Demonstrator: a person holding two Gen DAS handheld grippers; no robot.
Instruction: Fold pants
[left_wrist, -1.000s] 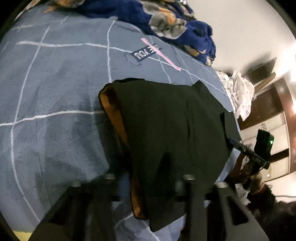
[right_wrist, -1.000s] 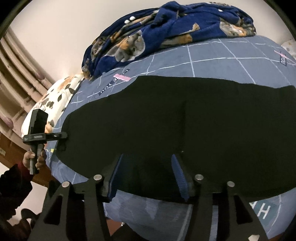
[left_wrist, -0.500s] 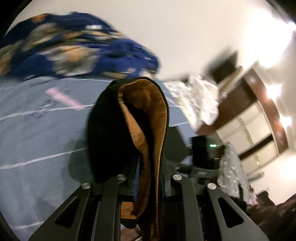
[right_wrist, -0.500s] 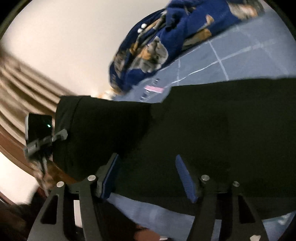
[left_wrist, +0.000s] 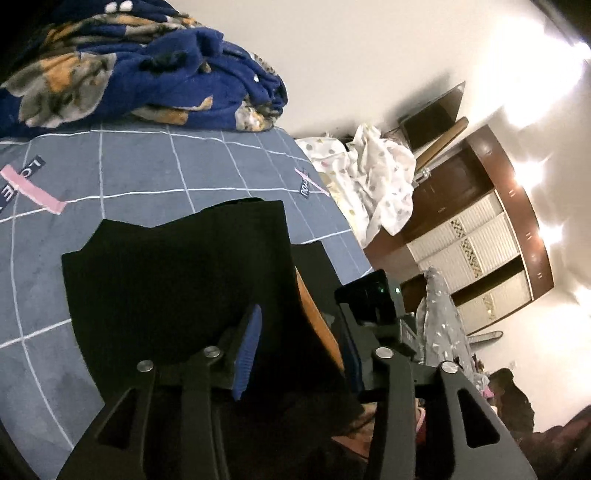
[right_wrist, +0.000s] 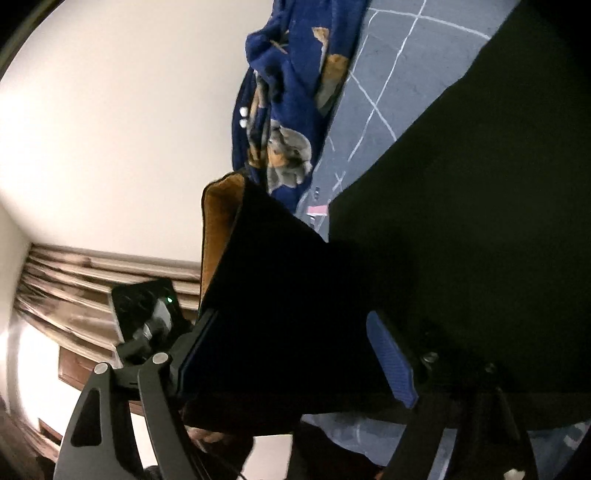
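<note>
Left wrist view: the left gripper (left_wrist: 299, 350) points down across a grey-blue checked bedsheet with white grid lines (left_wrist: 147, 173). Its jaws are apart and opening. The black pants with an orange-brown lining (left_wrist: 177, 280) lie on the sheet, and a raised fold of them passes between the fingers; the blue ribbed pad on the left finger (left_wrist: 248, 352) stands clear of the cloth. Whether the right finger touches the fold cannot be told. The orange lining edge shows just right of the fold. A crumpled navy blanket with an orange and grey print (left_wrist: 140, 70) lies at the far side of the bed. A white spotted cloth (left_wrist: 376, 184) hangs off the bed's right edge, with a brown and white wardrobe (left_wrist: 480, 243) beyond.

Right wrist view: the right gripper (right_wrist: 291, 350) has its jaws wide and opening. The pants (right_wrist: 461, 240) fill the right half of the frame, spread on the sheet (right_wrist: 402, 55). A lifted, doubled flap of them with the lining showing at its far edge stands between the fingers; the right blue pad (right_wrist: 391, 360) faces it without pressing. The left finger is partly hidden by the flap. The blanket (right_wrist: 291, 92) lies far behind, near brown curtains (right_wrist: 74, 280) at the left.
</note>
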